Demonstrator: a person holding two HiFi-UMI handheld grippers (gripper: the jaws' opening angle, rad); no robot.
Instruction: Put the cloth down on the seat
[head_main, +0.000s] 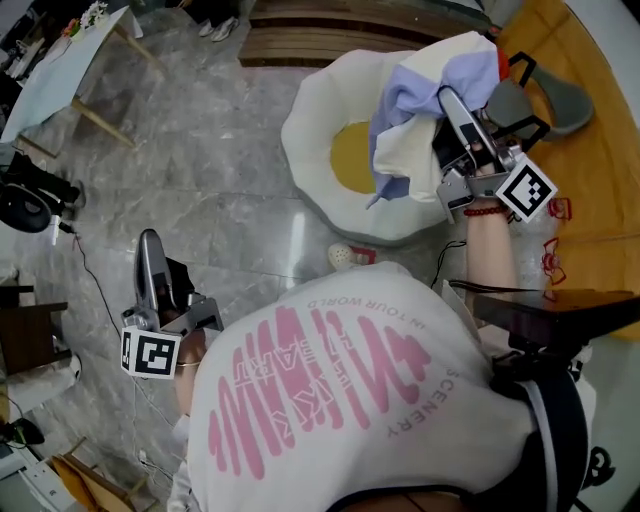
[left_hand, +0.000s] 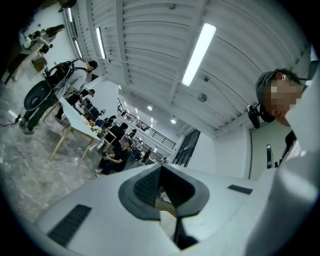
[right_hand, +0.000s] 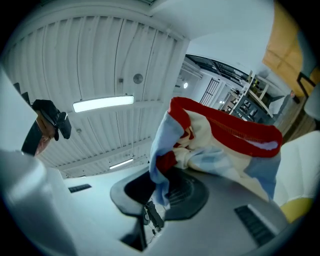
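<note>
The cloth (head_main: 425, 120) is a bundle of pale blue, cream and red fabric. It hangs bunched just above the right side of the seat (head_main: 320, 150), a round white cushion with a yellow centre (head_main: 350, 160). My right gripper (head_main: 445, 100) is shut on the cloth's upper folds. In the right gripper view the cloth (right_hand: 220, 145) drapes out from between the pads, with the seat's white rim (right_hand: 302, 155) behind it. My left gripper (head_main: 148, 242) is at the lower left, away from the seat. It points upward, shut and holding nothing; its view (left_hand: 162, 192) faces the ceiling.
Grey marble floor surrounds the seat. A small white slipper-like object (head_main: 345, 255) lies by its near edge. An orange wooden platform (head_main: 590, 180) with a grey chair (head_main: 545, 100) is at the right. A white table (head_main: 60, 70) stands at the upper left and a dark tabletop (head_main: 570, 305) at the right.
</note>
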